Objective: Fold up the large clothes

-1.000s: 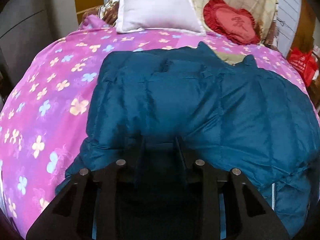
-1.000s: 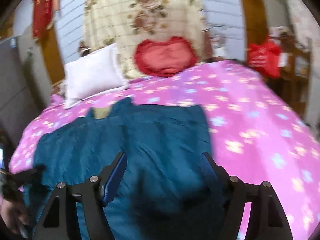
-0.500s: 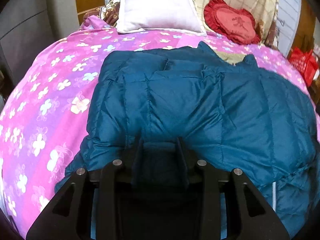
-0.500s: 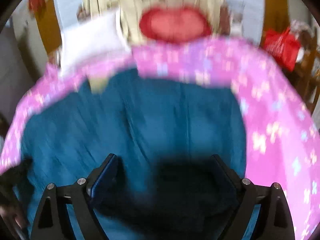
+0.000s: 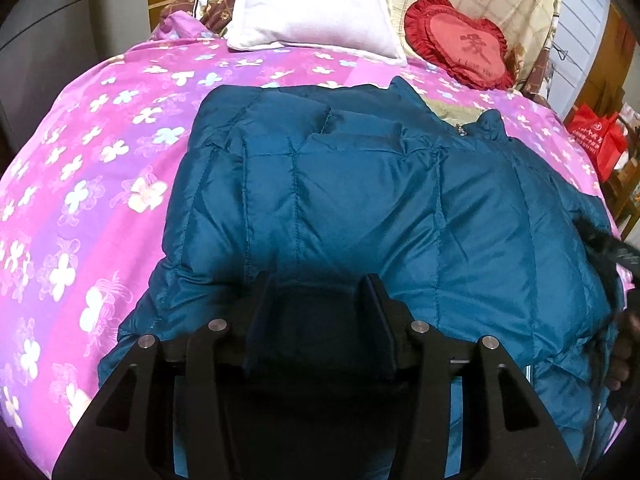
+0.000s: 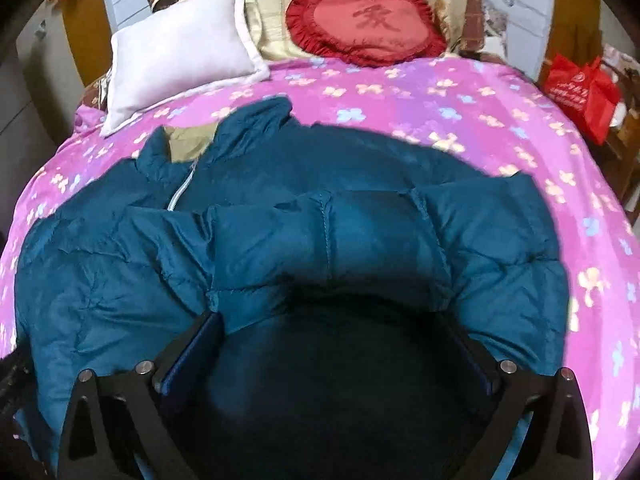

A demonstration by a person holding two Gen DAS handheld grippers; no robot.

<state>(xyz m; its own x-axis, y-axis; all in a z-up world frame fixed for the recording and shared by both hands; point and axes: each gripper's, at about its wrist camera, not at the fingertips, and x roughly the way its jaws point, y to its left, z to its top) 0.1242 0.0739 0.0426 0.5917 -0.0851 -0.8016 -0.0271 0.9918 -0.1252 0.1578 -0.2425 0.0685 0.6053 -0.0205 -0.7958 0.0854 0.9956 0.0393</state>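
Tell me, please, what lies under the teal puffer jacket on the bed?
The teal puffer jacket lies on the pink flowered bedspread, which shows all around it. Whether anything else sits beneath the jacket cannot be seen; the padding covers it.

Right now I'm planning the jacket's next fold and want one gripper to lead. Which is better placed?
Probably the left gripper: its fingers look closed on a fold of the blue jacket near the hem. The right gripper is spread wide, jacket bulging between its fingers, not yet pinched.
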